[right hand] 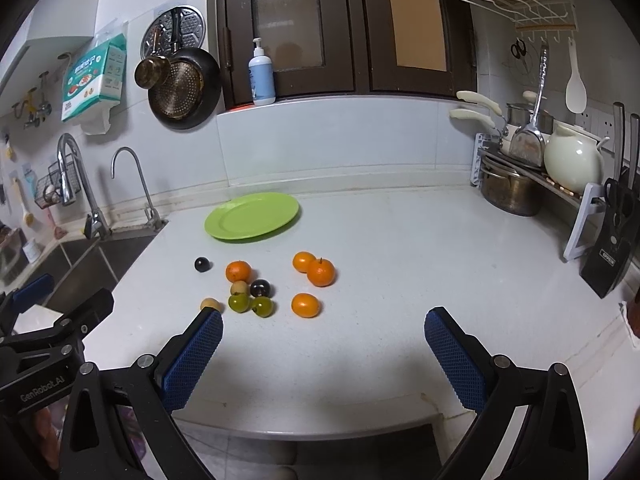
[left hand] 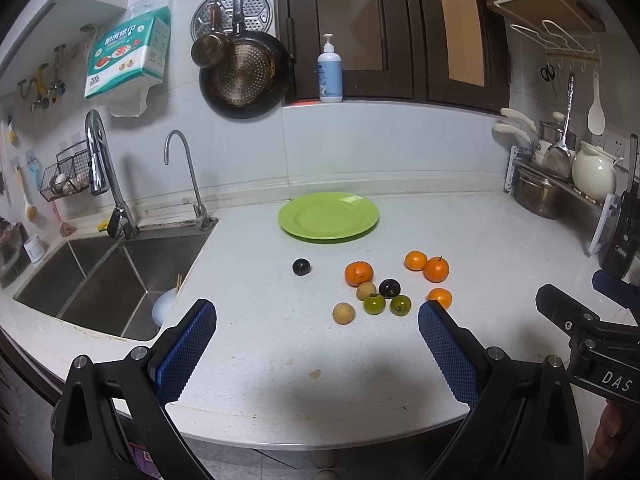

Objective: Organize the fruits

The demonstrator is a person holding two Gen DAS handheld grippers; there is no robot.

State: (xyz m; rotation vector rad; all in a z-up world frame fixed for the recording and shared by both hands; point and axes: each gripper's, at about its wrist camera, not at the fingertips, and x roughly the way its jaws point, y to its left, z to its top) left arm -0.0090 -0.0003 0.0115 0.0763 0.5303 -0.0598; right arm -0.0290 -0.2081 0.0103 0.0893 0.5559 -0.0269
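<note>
A green plate (left hand: 328, 216) (right hand: 252, 216) lies empty on the white counter near the back wall. In front of it lie loose fruits: several oranges (left hand: 359, 273) (right hand: 305, 305), two green fruits (left hand: 374, 304) (right hand: 239, 303), two tan ones (left hand: 343, 313) (right hand: 239, 287), and two dark plums, one in the cluster (left hand: 389, 287) (right hand: 260, 289) and one apart to the left (left hand: 301, 267) (right hand: 202, 264). My left gripper (left hand: 316, 320) is open and empty above the counter's front, short of the fruits. My right gripper (right hand: 324, 326) is open and empty, right of the cluster.
A steel sink (left hand: 104, 280) with two taps (left hand: 100, 160) lies left of the counter. A dish rack with a pot (right hand: 508, 192), a white jug (right hand: 572, 160) and a knife block (right hand: 612, 248) stand at the right. Pans (left hand: 244, 76) hang on the wall.
</note>
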